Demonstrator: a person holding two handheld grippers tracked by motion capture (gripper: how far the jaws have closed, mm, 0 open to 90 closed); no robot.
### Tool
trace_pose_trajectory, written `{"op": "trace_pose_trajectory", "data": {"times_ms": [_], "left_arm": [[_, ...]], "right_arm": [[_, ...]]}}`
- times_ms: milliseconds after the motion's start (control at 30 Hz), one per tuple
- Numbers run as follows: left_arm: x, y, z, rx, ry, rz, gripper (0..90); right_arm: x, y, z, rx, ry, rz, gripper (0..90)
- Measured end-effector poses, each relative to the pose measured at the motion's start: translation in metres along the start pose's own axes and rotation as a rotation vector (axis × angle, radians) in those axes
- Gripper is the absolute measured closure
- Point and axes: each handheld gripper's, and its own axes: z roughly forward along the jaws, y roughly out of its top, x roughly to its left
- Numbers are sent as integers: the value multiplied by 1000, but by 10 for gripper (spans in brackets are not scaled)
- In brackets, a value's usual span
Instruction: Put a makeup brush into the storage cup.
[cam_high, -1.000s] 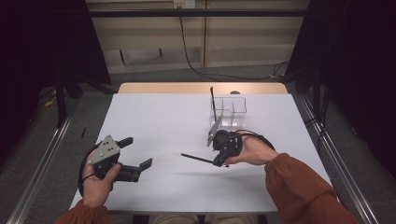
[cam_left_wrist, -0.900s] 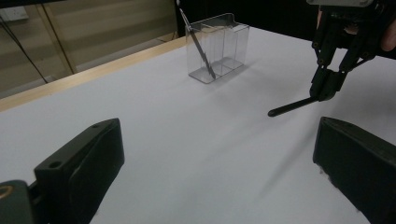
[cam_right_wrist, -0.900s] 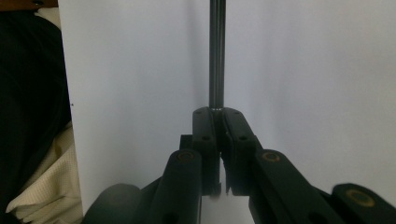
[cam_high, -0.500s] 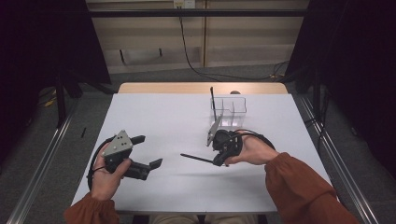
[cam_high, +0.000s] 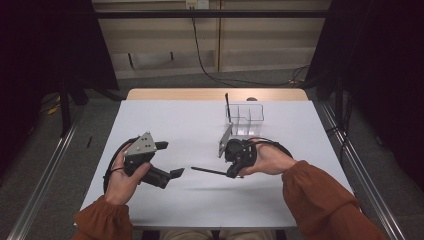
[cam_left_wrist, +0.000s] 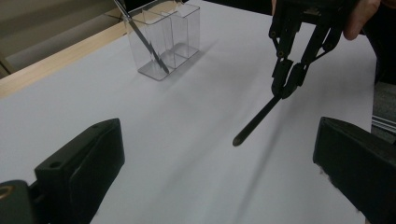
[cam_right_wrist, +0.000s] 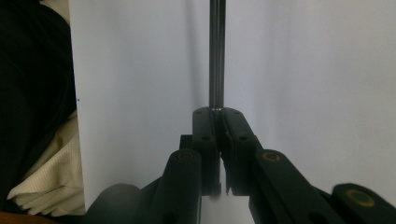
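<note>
The right gripper (cam_high: 231, 174) had its jaws pressed together on one end of a thin dark rod (cam_high: 207, 171), which stuck out level toward nine o'clock just above the table (cam_high: 175, 115). In the right gripper view the rod (cam_right_wrist: 216, 51) ran straight out from between the pinched jaws. In the left gripper view it (cam_left_wrist: 257, 120) slanted down from the right gripper (cam_left_wrist: 288, 86) to a rounded free tip that hung clear of the white top.

The left gripper (cam_high: 170, 160) sat at nine o'clock of that tip, near but apart, with its jaws spread wide and nothing between them.

A clear divided holder (cam_high: 246, 120) stood at twelve o'clock of the right gripper, and a second rod (cam_high: 227, 106) leaned in its left compartment.

The rod looked light, stiff and smooth, probably a pen or stylus. Held only by its end, it would likely pivot or slide in the pads if its far tip were bumped. A round, slick shaft gives flat pads little to bite on, so a hold nearer the middle, square across the shaft, would probably steady it best. The holder looked light and thin-walled, and a rod pushed against its rim could tip it.
</note>
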Motion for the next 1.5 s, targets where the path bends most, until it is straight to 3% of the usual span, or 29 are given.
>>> {"op": "trace_pose_trajectory", "data": {"times_ms": [233,400,633,700,767,900,1133,1267,1400,1500], "left_arm": [[0,4,11,15,-35,-5,21],[0,11,18,69,-93,7,24],[-2,19,31,143,-135,42,29],[-3,19,36,189,-165,39,30],[-4,18,42,260,-207,68,30],[-6,16,51,353,-229,85,37],[-8,16,63,421,-230,130,55],[-9,17,65,447,-245,136,72],[-9,17,67,488,-228,143,89],[-9,16,68,507,-225,160,154]], "right_arm": [[0,2,1,2,10,-8,848],[1,7,0,6,14,-29,848],[3,15,1,36,17,-52,847],[3,15,3,46,21,-63,847],[2,14,3,49,21,-70,847],[3,14,3,71,27,-69,847],[3,18,3,95,27,-76,847],[3,20,5,95,31,-84,847],[3,20,6,101,28,-90,847],[3,20,6,96,27,-91,847]]}}
